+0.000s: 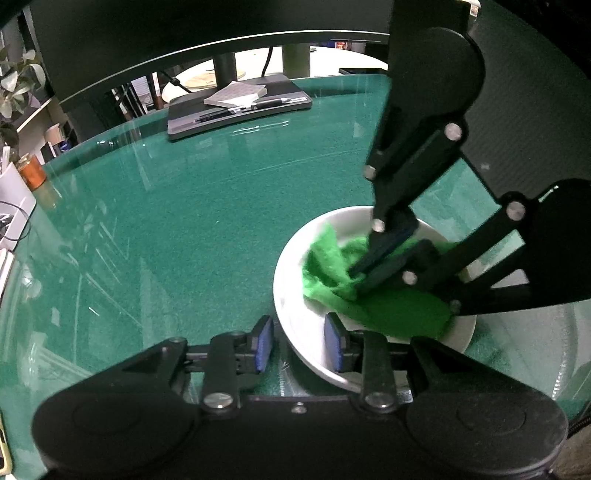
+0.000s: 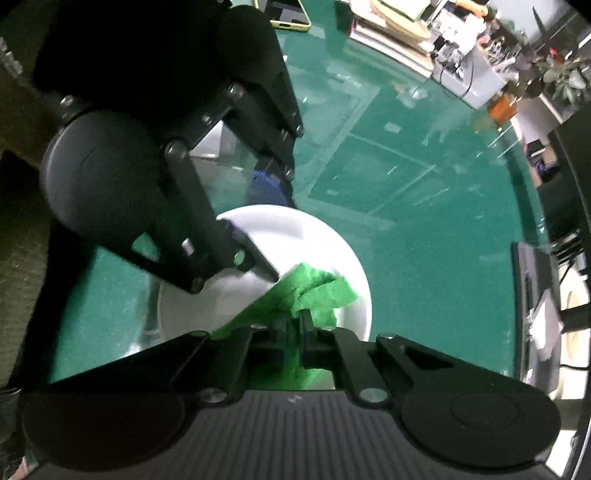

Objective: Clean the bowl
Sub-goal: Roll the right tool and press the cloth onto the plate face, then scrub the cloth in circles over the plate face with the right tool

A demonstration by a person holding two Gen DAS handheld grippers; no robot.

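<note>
A white bowl (image 1: 295, 295) (image 2: 295, 236) sits on the glass-topped green table (image 1: 184, 221). My left gripper (image 1: 299, 345) (image 2: 267, 225) straddles the bowl's near rim. One blue pad (image 1: 263, 343) is outside the wall and the other inside, pinching it. From the upper right my right gripper (image 1: 354, 273) (image 2: 295, 321) reaches down into the bowl, shut on a crumpled green cloth (image 1: 399, 310) (image 2: 314, 291). The cloth is pressed against the bowl's inner surface and hides much of its bottom.
At the back stands a dark monitor base (image 1: 236, 107) carrying a notepad and pens, with the screen above it. An orange can (image 1: 33, 171) is at the left edge. A yellow-cased phone (image 2: 290, 14) and stacked books (image 2: 391, 33) lie at the table's edge.
</note>
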